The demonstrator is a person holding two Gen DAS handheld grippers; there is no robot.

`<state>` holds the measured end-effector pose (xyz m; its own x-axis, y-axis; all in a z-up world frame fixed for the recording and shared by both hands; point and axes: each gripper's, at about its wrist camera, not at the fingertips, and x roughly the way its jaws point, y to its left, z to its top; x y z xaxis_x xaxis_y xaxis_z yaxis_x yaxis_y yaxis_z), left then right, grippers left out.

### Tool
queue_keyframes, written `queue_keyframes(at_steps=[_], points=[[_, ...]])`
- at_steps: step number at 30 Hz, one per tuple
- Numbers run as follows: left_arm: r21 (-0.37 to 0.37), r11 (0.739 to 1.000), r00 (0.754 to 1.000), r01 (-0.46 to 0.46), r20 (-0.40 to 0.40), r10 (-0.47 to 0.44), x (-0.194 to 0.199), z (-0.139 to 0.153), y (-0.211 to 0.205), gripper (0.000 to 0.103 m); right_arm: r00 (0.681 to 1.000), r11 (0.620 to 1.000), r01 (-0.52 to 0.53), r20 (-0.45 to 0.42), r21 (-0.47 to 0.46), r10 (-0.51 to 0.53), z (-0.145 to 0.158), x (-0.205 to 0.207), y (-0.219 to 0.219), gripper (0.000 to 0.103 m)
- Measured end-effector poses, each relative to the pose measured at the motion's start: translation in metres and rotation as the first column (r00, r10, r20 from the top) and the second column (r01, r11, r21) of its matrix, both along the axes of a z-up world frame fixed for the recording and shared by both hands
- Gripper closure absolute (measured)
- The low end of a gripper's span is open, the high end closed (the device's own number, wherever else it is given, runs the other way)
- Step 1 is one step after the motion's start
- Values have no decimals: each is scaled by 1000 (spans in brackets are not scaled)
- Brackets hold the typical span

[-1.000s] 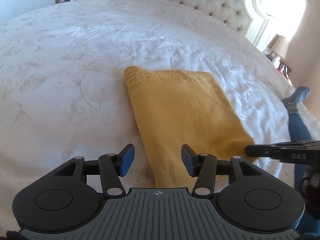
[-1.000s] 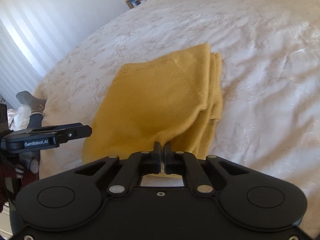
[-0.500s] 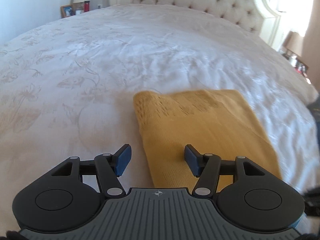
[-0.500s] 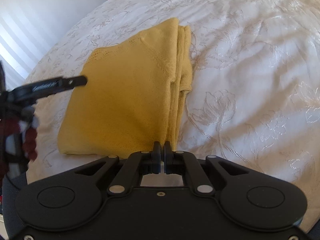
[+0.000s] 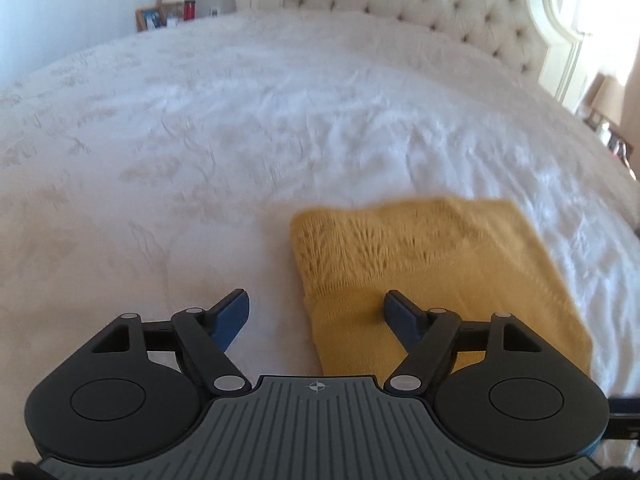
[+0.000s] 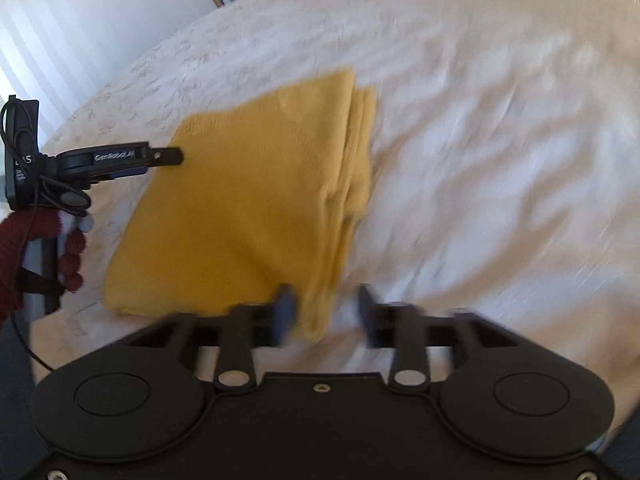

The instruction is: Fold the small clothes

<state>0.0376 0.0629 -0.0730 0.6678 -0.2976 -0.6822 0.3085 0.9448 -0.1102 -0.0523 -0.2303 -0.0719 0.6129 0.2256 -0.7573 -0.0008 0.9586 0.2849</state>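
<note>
A folded mustard-yellow knit garment lies flat on the white bedspread; it also shows in the right wrist view. My left gripper is open and empty, its fingers either side of the garment's near left corner. My right gripper is open and empty, its fingers straddling the garment's near right folded edge. The left gripper also shows side-on in the right wrist view, at the garment's left edge.
The bedspread stretches wide beyond the garment. A tufted headboard stands at the far end. A nightstand with a lamp and picture frame is at the far left. Another lamp is at the right.
My right gripper has opened; it was shut half a second ago. Both grippers have moved lower and closer to the garment's near edge. The left gripper stays open.
</note>
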Motion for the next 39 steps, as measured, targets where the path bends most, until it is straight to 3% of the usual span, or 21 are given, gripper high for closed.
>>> queue_keyframes(at_steps=[2,4,5,8,9,11,15,19,23,33,39], points=[[0,1000,1000,-6,21,6,5,5,1,29,998,999,14,59,-45,-12,12,2,-1,43],[9,1000,1000,-10,28,10,10,6,-1,29,993,998,15,118,-69,-7,20,12,0,35],[15,1000,1000,-11,25,11,14,6,-3,29,990,997,8,140,-76,3,21,19,1,25],[24,1000,1000,-19,8,19,23,3,-5,29,981,996,-13,190,-87,29,21,50,14,21],[23,999,1000,-22,8,22,25,3,-6,29,978,996,-16,206,-89,35,20,61,19,14],[29,999,1000,-23,10,22,30,1,-9,29,976,995,-37,210,-91,55,16,89,28,5],[55,998,1000,-19,5,19,42,-4,-16,28,974,991,-54,212,-123,80,4,132,45,5],[46,999,999,-26,-20,27,53,-13,-18,25,992,978,6,126,-209,21,-21,156,35,4],[55,998,998,-34,-53,37,59,-22,-21,15,995,995,75,76,-62,-71,-42,150,2,2],[118,991,996,-57,-55,64,41,5,-30,15,987,994,89,138,-68,-79,-14,123,-1,1],[86,994,998,-62,-29,65,6,31,-29,14,982,994,90,173,-63,-78,15,85,-2,1]])
